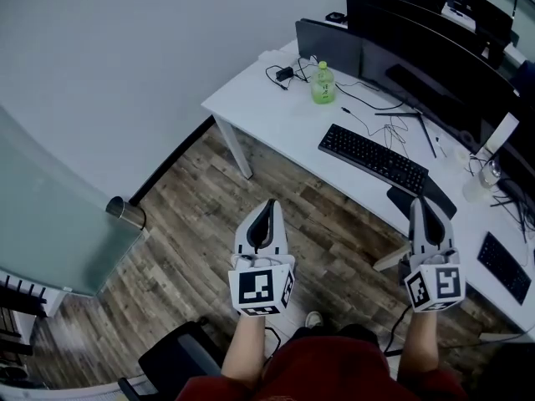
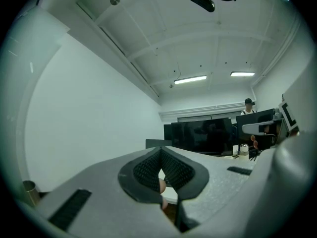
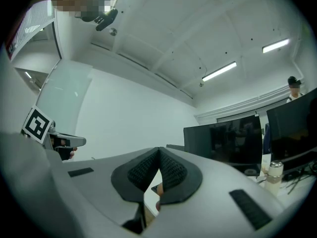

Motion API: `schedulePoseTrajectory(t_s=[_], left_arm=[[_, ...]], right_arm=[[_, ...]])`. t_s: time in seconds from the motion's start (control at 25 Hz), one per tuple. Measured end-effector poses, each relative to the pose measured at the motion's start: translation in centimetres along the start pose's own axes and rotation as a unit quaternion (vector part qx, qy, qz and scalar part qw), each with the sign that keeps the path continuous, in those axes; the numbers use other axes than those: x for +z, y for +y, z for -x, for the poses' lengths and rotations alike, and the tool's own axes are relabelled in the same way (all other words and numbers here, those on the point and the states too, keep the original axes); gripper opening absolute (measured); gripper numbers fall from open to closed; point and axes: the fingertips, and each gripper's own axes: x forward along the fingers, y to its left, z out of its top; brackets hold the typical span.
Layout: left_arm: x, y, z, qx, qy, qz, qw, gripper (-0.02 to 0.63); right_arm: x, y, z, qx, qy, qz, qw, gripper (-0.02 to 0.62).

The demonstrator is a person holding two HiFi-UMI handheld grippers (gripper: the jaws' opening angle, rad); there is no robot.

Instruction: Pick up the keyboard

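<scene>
Black keyboard (image 1: 373,158) lies flat on the white desk (image 1: 267,107), in front of the dark monitors (image 1: 418,65) and to the right of a green bottle (image 1: 323,83); only the head view shows it whole.

Left gripper (image 1: 267,205) and right gripper (image 1: 420,203) are both held over the wood floor (image 1: 192,215), short of the desk edge; neither touches the keyboard; the right one is the nearer to it.

Left gripper view: jaws pressed together, nothing between the ribbed pads (image 2: 146,170); right gripper view: same, claw closed and empty.

Only the gripper views show the ceiling strip lights (image 2: 190,79) and a person (image 2: 248,103) standing beyond the monitors; the right gripper view also catches the left gripper's marker cube (image 3: 37,124) at its left edge.
</scene>
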Motion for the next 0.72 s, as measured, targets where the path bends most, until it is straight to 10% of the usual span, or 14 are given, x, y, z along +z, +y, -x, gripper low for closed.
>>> schedulePoseTrajectory(t_s=[0.72], left_arm=[[-1.2, 0.1, -13.0, -0.056, 0.002, -0.021, 0.9982, 0.006]], right_arm=[[-3.0, -6.4, -8.2, -0.065, 0.003, -0.010, 0.998, -0.003]])
